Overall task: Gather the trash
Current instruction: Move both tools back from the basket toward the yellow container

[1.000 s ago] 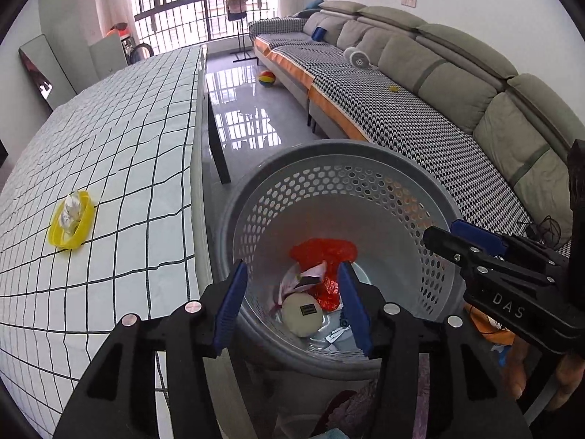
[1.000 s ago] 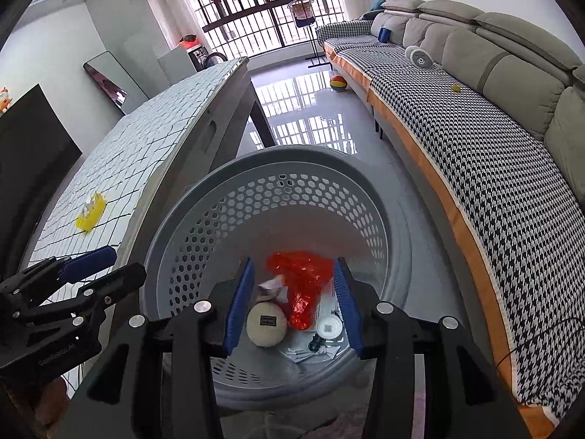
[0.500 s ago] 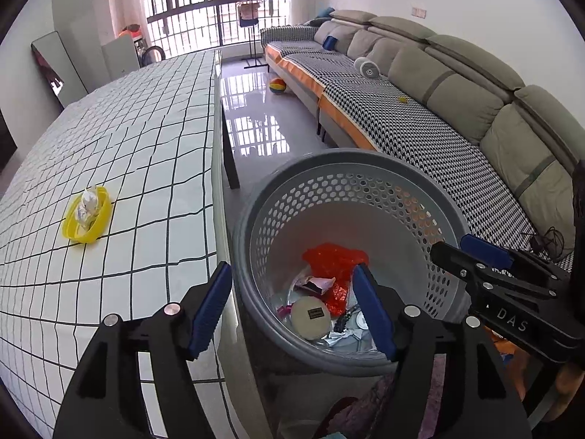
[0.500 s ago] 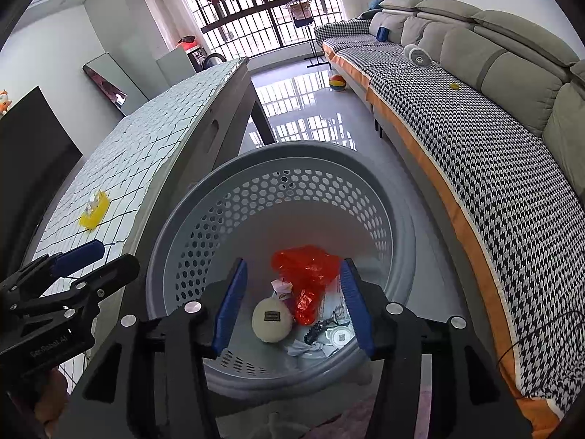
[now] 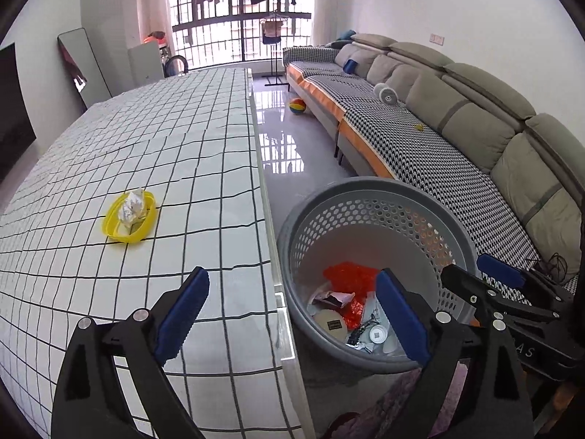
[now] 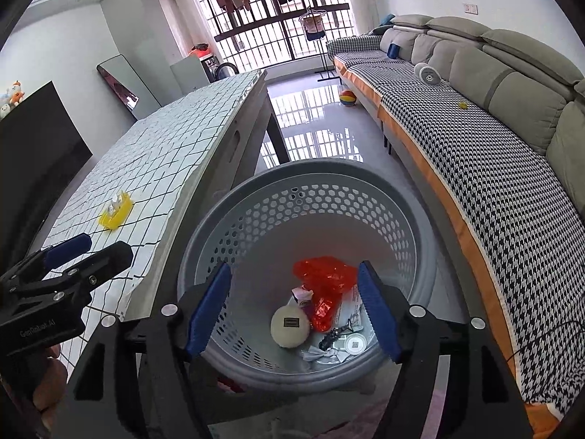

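While both jaws widen empty, left gripper (image 5: 292, 311) over checked table (image 5: 164, 153), right gripper (image 6: 294, 311) above basket (image 6: 256, 190).

A tabletop (image 5: 153, 168) under a white, black-gridded cloth carries one yellow dish (image 5: 129, 219) holding crumpled paper (image 5: 132, 205). Right of it, a grey perforated basket (image 5: 369, 197) of trash stands on the glossy floor (image 5: 289, 146).

Left gripper (image 5: 292, 314) and right gripper (image 6: 294, 311) jaws opening, both empty
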The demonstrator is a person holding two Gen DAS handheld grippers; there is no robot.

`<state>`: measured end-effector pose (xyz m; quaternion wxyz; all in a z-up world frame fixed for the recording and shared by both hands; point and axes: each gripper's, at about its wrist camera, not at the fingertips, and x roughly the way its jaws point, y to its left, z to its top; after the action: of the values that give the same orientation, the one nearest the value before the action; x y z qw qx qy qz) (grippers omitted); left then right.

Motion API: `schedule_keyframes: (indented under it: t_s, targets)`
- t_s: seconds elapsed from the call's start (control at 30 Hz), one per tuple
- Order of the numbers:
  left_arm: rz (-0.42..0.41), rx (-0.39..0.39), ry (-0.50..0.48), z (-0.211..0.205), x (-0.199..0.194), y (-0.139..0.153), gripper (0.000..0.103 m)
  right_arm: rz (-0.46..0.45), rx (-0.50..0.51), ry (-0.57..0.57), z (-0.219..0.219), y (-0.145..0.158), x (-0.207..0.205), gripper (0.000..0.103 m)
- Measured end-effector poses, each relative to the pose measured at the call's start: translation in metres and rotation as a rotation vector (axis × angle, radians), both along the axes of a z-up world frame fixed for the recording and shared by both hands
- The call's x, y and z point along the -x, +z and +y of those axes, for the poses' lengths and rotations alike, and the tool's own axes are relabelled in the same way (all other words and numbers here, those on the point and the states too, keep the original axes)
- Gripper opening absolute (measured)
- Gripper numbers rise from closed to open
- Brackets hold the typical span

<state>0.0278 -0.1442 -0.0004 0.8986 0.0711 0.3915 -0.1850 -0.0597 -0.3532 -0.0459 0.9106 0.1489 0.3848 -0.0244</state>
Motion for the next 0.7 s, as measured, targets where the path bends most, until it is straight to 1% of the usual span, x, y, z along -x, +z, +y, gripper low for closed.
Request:
schedule_keyframes:
  t_s: [0.17,0.33,0.5,0.7]
  targets:
    - [-0.021,0.008,0.055,0.03,-0.005,0.007,0.091,-0.014,0.015,0.034,0.021,0.009,-0.006,0.07]
    - [-0.043,0.005,0.13,0.069,-0.013,0.012,0.091,-0.026,0.04,0.083,0.047,0.018,-0.019,0.07]
    - [-0.062,-0.006,0.234,0.12,-0.023,0.013,0.091,-0.042,0.069,0.142,0.078,0.029,-0.039,0.07]
    - [-0.08,-0.017,0.356,0.179,-0.037,0.012,0.091,-0.057,0.106,0.247,0.127,0.04,-0.068,0.07]
